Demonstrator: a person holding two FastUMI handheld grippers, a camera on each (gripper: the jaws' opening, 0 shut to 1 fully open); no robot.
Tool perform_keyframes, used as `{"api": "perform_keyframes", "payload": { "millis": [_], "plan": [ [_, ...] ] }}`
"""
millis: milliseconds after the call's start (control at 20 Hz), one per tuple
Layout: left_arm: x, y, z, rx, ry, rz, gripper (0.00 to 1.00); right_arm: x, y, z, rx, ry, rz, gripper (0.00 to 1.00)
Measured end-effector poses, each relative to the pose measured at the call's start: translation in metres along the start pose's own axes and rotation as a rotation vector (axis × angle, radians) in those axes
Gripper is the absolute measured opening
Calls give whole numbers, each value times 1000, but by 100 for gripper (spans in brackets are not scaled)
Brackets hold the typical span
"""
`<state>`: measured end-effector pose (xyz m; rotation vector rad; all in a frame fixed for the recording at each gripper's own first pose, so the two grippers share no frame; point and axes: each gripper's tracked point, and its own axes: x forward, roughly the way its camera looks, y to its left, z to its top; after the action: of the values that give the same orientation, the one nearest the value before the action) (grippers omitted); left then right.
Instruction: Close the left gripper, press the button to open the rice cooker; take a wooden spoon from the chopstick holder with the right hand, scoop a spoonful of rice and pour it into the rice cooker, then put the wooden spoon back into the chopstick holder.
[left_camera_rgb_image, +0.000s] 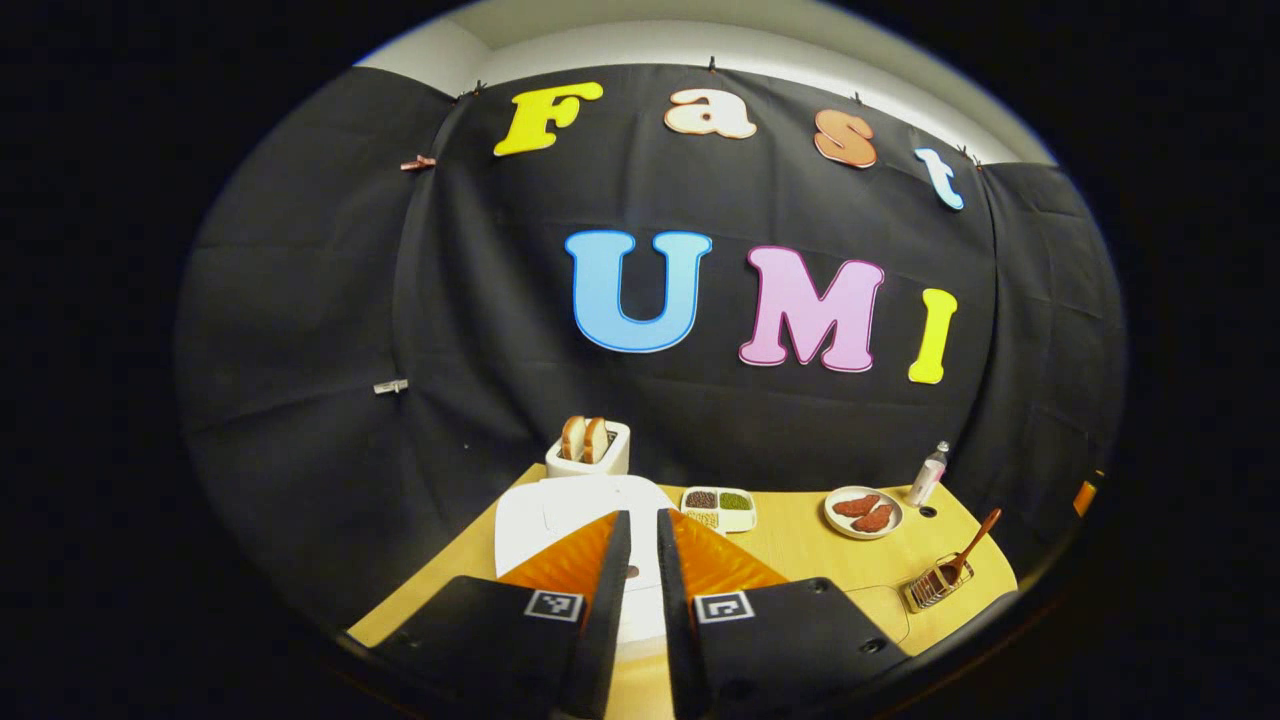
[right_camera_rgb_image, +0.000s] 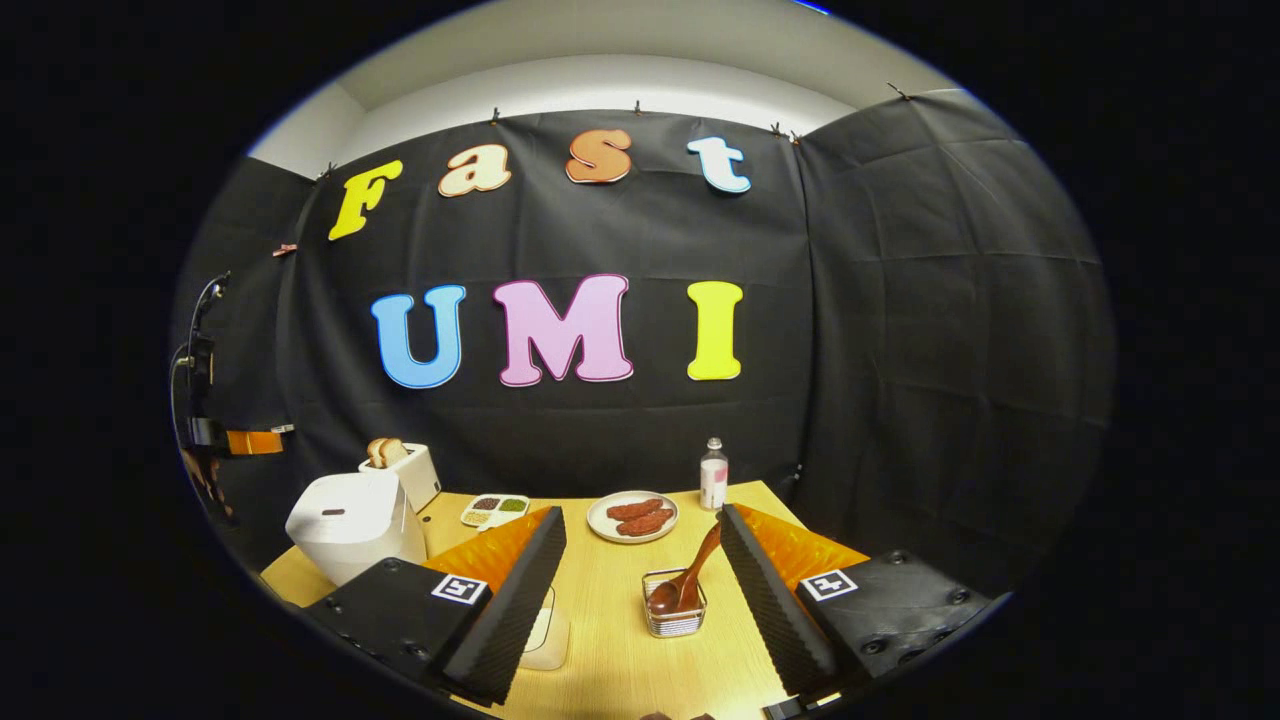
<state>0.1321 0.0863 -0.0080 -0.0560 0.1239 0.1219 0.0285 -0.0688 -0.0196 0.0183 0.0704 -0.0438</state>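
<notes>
Fingers of the right gripper (right_camera_rgb_image: 640, 560) stand spread wide, grasping nothing. Between them, just ahead, a small wire chopstick holder (right_camera_rgb_image: 673, 612) holds the brown wooden spoon (right_camera_rgb_image: 692, 575), bowl down, handle leaning up and away to the right. The left gripper (left_camera_rgb_image: 643, 560), jaws nearly together and empty, hovers above the white rice cooker (left_camera_rgb_image: 560, 515), lid down.

A pale wooden bench (right_camera_rgb_image: 620, 610) carries a white rice cooker (right_camera_rgb_image: 352, 522), a toaster (right_camera_rgb_image: 412, 470) and a divided dish (right_camera_rgb_image: 494, 510). A plate (right_camera_rgb_image: 633, 517), a bottle (right_camera_rgb_image: 713, 477) and a wire chopstick holder (right_camera_rgb_image: 675, 612) with a wooden spoon (right_camera_rgb_image: 690, 580) also stand on it.
</notes>
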Motion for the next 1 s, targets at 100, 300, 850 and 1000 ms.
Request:
{"api": "perform_keyframes", "payload": {
  "millis": [100,300,850,1000],
  "plan": [
    [15,3,-13,-12,52,16,17,-2,-6,0,14,4,-16,98],
    [43,1,-25,-45,87,-16,4,-8,-18,-2,22,14,-43,98],
    [113,30,-105,-159,279,-16,6,-22,-30,-32,97,126,-62,99],
    [115,36,-111,-161,284,-6,6,-21,-31,-33,110,136,-64,98]
  ]
}}
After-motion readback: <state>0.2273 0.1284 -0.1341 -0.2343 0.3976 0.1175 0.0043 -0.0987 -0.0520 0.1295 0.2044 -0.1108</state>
